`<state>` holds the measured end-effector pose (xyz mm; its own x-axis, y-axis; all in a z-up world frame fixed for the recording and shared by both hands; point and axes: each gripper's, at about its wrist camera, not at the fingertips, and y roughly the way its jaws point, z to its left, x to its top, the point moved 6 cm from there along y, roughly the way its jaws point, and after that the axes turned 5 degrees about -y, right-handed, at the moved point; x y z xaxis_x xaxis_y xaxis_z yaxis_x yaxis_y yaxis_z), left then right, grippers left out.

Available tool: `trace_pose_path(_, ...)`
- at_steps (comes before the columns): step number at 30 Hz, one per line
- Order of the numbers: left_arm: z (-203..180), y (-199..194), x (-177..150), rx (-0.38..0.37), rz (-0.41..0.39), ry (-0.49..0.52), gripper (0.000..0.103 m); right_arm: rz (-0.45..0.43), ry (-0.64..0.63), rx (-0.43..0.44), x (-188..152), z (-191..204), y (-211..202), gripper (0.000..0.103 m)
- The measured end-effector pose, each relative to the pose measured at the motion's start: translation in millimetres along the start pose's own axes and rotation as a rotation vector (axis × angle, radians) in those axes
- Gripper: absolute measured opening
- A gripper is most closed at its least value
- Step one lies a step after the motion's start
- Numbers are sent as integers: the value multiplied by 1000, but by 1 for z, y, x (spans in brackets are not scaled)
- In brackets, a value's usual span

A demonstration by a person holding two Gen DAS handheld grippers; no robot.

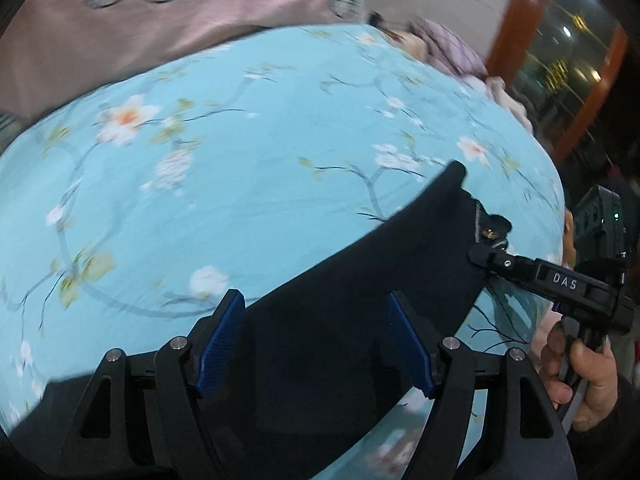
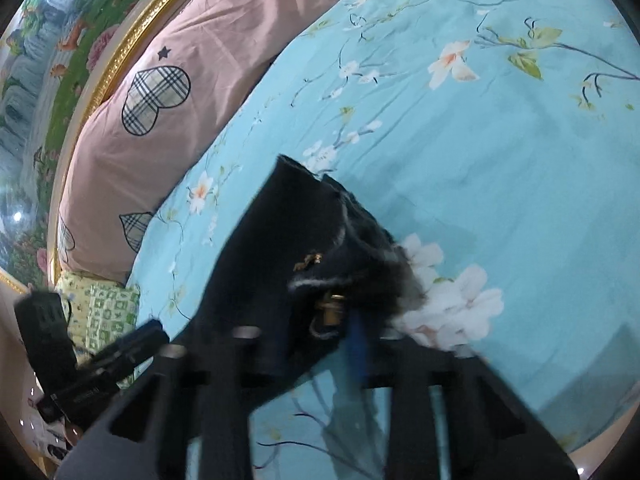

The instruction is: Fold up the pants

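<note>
Black pants (image 1: 360,280) hang lifted over a light blue floral bedsheet (image 1: 240,180). In the left wrist view the cloth passes between the blue pads (image 1: 224,336) of my left gripper (image 1: 316,340), whose jaws stand apart around it; whether they pinch it is unclear. My right gripper (image 1: 486,258) shows at the right, shut on the waistband by the brass button (image 1: 490,233). In the right wrist view the pants (image 2: 276,248), with button and zipper (image 2: 332,308), sit in my right gripper (image 2: 316,344), blurred by motion.
A pink duvet with plaid hearts (image 2: 160,92) lies along the bed's far side, below a gold-framed floral picture (image 2: 52,60). A green patterned pillow (image 2: 108,312) lies at the corner. A wooden-framed window (image 1: 560,60) stands past the bed.
</note>
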<state>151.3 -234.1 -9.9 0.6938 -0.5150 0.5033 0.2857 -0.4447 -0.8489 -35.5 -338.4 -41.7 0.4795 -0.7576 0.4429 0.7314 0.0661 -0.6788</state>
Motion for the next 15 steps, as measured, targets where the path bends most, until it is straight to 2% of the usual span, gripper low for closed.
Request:
trace_pose_path(3,-15,15,11,-29,32,43,74,-3,-31,29,-3,-9,-5,12)
trace_pose_path(8,-44,44,32,-137,105,135,73,-7,-72,74,-8,-15,-15,11)
trace_pose_path(15,-76,85,53,-239,215,186,69,-8,-118,102,-10,-14,-15,11)
